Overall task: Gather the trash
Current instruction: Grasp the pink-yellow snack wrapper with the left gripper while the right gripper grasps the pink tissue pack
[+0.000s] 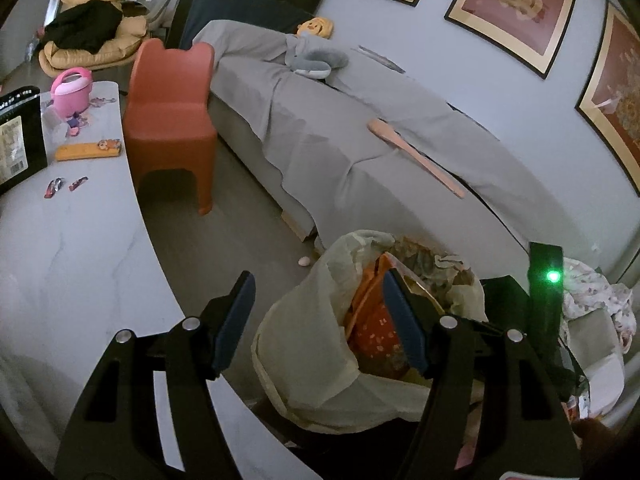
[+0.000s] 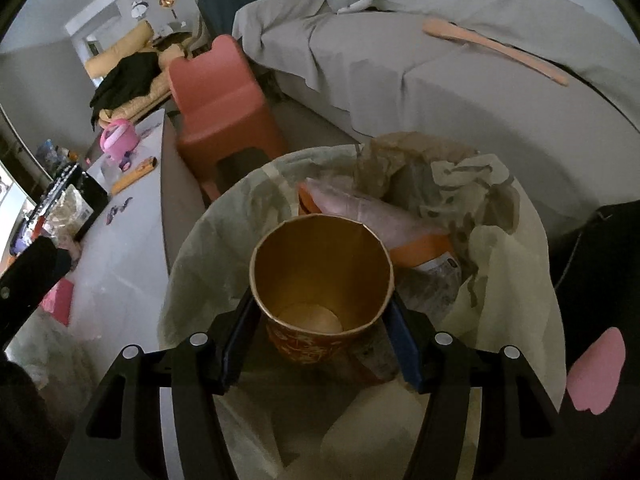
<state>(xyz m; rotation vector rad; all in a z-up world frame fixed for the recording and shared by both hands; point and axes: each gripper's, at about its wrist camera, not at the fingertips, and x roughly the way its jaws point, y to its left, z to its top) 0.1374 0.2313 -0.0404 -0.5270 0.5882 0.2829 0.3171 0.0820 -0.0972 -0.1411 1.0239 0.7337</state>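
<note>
A: Dim living room here, grey-draped sofa (image 1: 360,128) along the far wall, red kid's chair (image 1: 172,120) at its left end, white marble table (image 1: 72,248) on our left. Where's the cup?

B: Paper cup (image 2: 320,280) sits between the right gripper (image 2: 320,340) fingers, pinched at its sides. Its long axis runs away from the camera and downward, mouth facing back toward the lens, base toward the bin, so we look straight into it. It's right over the trash bag (image 2: 512,272), whose pale rim rings it all round.

A: Room to move?

B: Tight-ish. An orange-and-clear wrapper (image 2: 380,220) and crumpled brown paper (image 2: 400,160) pile up at the far side of the bag; the near side looks freer.

A: From our left wrist view the left gripper (image 1: 320,320) is spread wide with nothing between the pads, hanging over the bag's left edge, the table edge just left of it. We can't see the cup from here, only orange packaging (image 1: 372,328) in the bag.

B: And only the left wrist view shows the framed pictures (image 1: 516,8).
</note>
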